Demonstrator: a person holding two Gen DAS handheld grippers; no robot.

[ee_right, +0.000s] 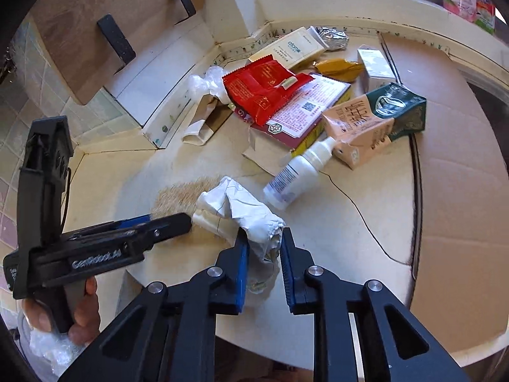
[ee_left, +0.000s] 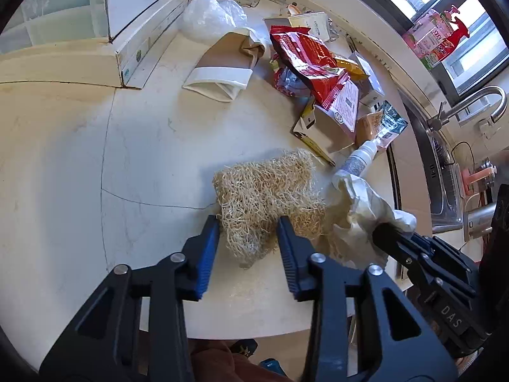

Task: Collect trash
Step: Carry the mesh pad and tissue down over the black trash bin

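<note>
A tan loofah scrubber (ee_left: 264,200) lies on the cream counter (ee_left: 143,146). My left gripper (ee_left: 248,226) straddles its near end with jaws apart, not closed on it. In the right wrist view the loofah (ee_right: 181,197) shows behind the left gripper (ee_right: 171,222). A crumpled white paper wad (ee_right: 241,213) lies beside the loofah. My right gripper (ee_right: 262,238) has its jaws around the wad's near end, pressing it. The wad also shows in the left wrist view (ee_left: 366,210), with the right gripper (ee_left: 391,232) on it.
More trash lies behind: a white spray bottle (ee_right: 296,172), a beige and green carton (ee_right: 375,121), a red snack bag (ee_right: 264,92), a flat printed box (ee_right: 305,111), a paper cup sleeve (ee_left: 222,70), a clear plastic bag (ee_left: 206,19). Sink and faucet (ee_left: 470,105) stand right.
</note>
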